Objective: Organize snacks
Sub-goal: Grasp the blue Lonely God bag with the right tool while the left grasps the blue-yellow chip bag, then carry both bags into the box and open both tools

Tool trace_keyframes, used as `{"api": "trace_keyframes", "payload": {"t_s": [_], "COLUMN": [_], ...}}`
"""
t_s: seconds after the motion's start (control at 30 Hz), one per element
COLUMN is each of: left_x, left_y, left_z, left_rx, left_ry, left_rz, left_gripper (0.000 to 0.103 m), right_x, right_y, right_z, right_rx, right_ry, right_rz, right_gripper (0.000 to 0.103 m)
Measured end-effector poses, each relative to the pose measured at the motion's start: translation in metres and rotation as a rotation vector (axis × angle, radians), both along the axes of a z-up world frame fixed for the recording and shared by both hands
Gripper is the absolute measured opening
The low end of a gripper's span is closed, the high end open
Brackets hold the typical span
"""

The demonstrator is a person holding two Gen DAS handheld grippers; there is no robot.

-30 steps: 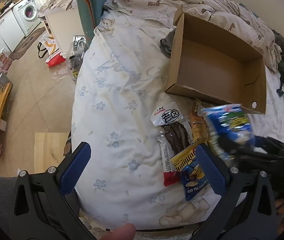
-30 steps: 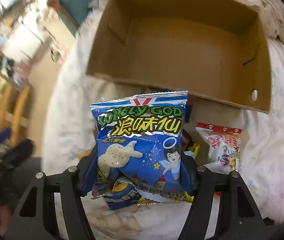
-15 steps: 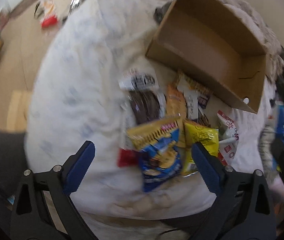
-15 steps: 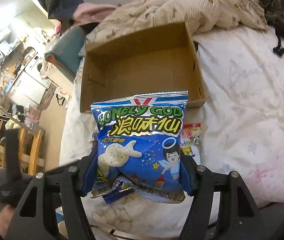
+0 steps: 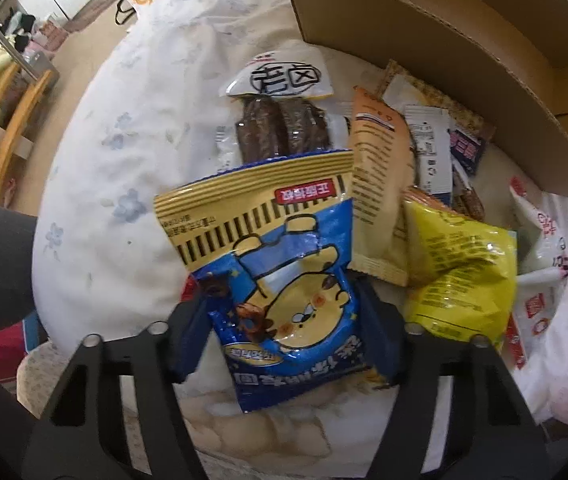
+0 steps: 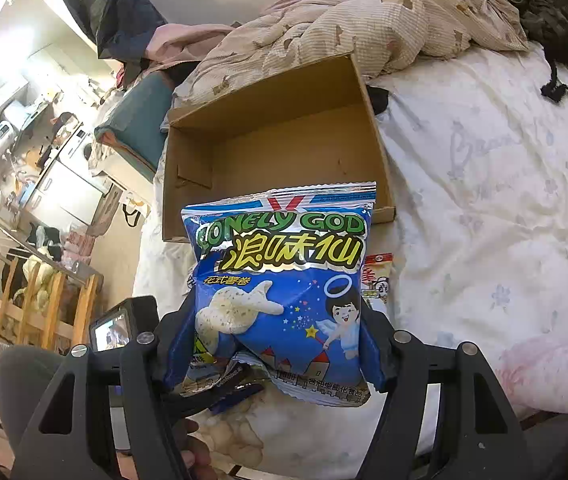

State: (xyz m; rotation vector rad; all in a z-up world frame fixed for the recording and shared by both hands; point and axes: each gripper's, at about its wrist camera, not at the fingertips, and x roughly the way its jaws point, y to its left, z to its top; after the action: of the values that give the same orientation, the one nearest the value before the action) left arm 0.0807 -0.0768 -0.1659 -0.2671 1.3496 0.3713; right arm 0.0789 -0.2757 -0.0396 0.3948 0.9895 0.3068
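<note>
Because the cardboard box point(image 6: 284, 148) sits open and bare on the bed, just behind the heap of snacks, both grippers can lift packets toward it. With jaws that have just been closing, the left gripper point(image 5: 280, 320) pinches the blue-and-yellow bear packet point(image 5: 280, 280) on the heap. Half-spread, the right gripper point(image 6: 280, 344) clamps 1 blue Lonely God bag point(image 6: 284, 292) aloft before the box.

The bed point(image 6: 483, 168) carries a cardboard box point(image 6: 284, 152) and snack packets point(image 5: 363, 168).
</note>
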Motion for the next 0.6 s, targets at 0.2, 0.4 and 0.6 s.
{"api": "trace_keyframes", "payload": {"t_s": [0.2, 0.4, 0.6], "left_x": [-0.008, -0.023, -0.032], "left_y": [0.008, 0.012, 0.024], "left_z": [0.019, 0.062, 0.101], "left_rx": [-0.059, -0.125, -0.133], "left_ry": [-0.049, -0.129, -0.18], "left_rz": [-0.081, -0.196, -0.32], "left_gripper": [0.03, 0.03, 0.03], "right_x": [0.004, 0.008, 0.007], "right_y": [-0.008, -0.006, -0.007], "right_z": [-0.003, -0.005, 0.0], "right_rx": [0.052, 0.075, 0.095], "right_ry": [0.022, 0.025, -0.013], "right_rz": [-0.014, -0.01, -0.007], "right_gripper": [0.069, 0.069, 0.069]}}
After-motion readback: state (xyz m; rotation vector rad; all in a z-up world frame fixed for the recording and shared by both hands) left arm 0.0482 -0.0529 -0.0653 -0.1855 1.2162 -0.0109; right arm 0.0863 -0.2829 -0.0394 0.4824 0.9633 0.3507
